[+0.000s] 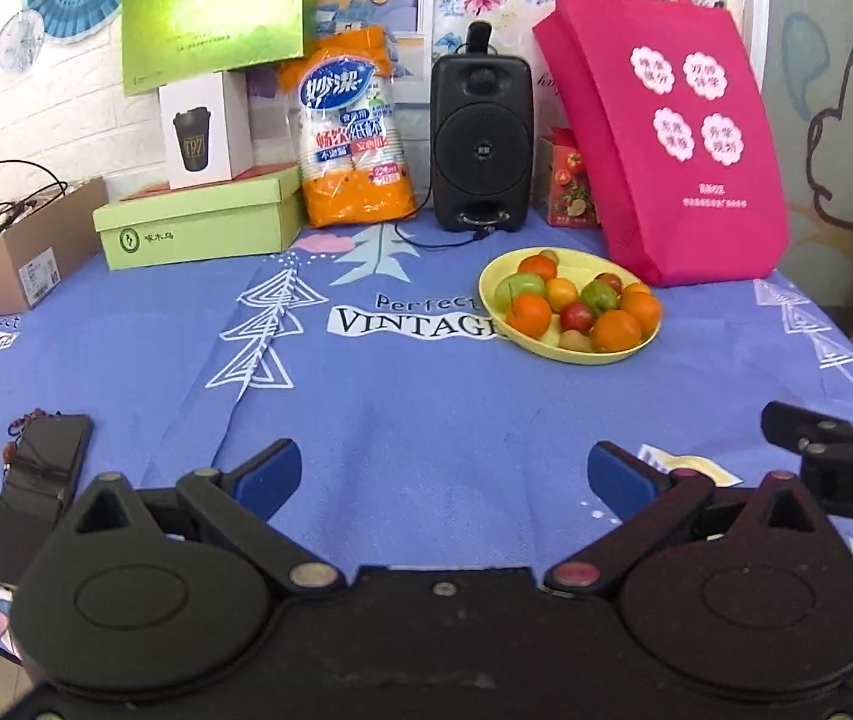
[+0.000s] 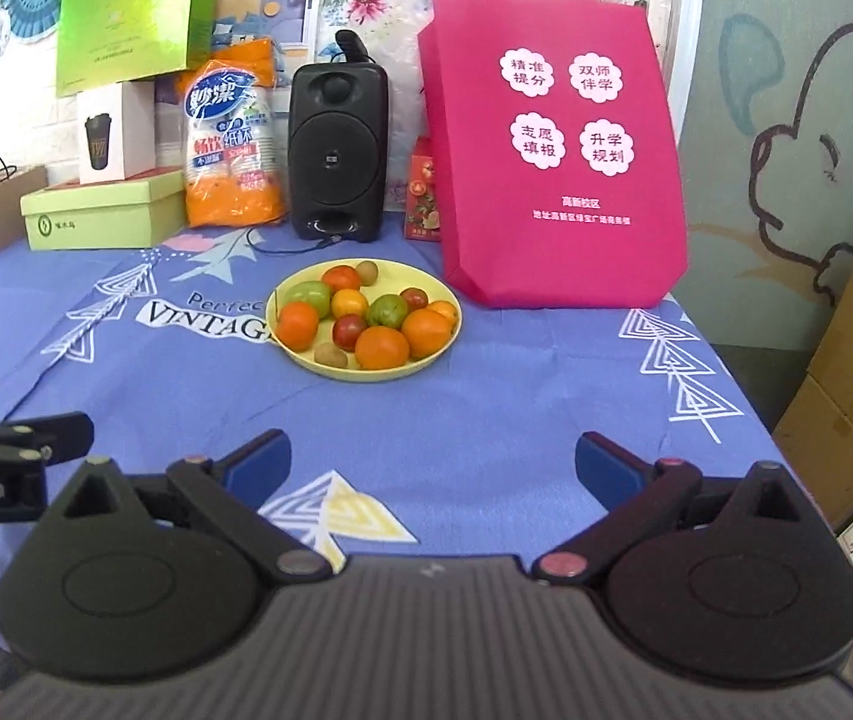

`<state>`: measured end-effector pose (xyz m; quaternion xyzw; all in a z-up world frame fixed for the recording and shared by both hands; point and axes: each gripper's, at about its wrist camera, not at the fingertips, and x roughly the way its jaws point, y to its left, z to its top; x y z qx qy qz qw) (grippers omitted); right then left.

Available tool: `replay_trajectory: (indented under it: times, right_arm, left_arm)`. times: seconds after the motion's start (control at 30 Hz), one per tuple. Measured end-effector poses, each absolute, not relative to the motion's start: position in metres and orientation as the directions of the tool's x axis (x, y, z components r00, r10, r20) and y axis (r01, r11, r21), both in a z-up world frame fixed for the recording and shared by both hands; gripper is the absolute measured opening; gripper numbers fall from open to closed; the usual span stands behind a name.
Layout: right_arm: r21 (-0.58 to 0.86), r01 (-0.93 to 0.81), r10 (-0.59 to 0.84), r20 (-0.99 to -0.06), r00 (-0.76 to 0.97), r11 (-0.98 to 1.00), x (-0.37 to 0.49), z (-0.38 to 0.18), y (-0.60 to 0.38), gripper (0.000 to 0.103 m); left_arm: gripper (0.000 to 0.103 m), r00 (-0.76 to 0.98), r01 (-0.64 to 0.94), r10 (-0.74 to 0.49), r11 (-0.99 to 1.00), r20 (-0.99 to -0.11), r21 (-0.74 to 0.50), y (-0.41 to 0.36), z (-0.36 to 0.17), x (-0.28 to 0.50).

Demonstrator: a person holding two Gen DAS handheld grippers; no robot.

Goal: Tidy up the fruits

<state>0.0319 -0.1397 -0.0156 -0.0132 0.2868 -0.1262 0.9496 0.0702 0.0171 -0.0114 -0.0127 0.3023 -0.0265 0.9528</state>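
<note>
- Table (image 2: 486, 420): blue printed cloth; near half bare beneath both grippers.
- Pink bag (image 2: 558, 150): stands far right, just right of the plate; steer your approach clear of it.
- Yellow plate (image 2: 444, 348): at the table's far centre, all the fruit (image 2: 381, 347) heaped on it, none on the cloth. This fits fruit gathered, or a pile awaiting sorting.
- Left gripper (image 1: 444, 474) and right gripper (image 2: 432, 468): both spread wide, holding nothing, well short of the plate. If you pick, take an edge fruit.
</note>
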Motion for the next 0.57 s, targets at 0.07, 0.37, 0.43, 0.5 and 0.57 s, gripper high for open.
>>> replay_trajectory:
  times: [0.07,0.37,0.43,0.5,0.57]
  right_arm:
    - [-0.091,0.228,-0.240,-0.536,0.809,0.970,0.027,-0.014,-0.140,0.103]
    - [-0.101,0.206,-0.229,-0.513,0.828,0.973,0.015,-0.007,-0.134,0.103]
    - [-0.104,0.202,-0.226,-0.512,0.829,0.974,0.013,-0.007,-0.133,0.103]
    - [-0.102,0.203,-0.226,-0.511,0.829,0.974,0.013,-0.007,-0.134,0.103]
    - [-0.098,0.205,-0.226,-0.509,0.831,0.974,0.012,-0.007,-0.134,0.103]
  left_arm:
    - [0.103,0.823,0.041,-0.049,0.999,-0.565,-0.028,0.016,-0.008,0.066]
    - [0.103,0.832,0.082,-0.139,0.988,-0.538,-0.128,0.017,-0.002,0.051]
    - [0.103,0.836,0.084,-0.122,0.992,-0.535,-0.095,0.012,-0.002,0.049]
    - [0.103,0.842,0.088,-0.113,0.993,-0.528,-0.073,0.009,-0.001,0.047]
    - [0.103,0.839,0.103,-0.124,0.992,-0.530,-0.070,0.007,0.000,0.047]
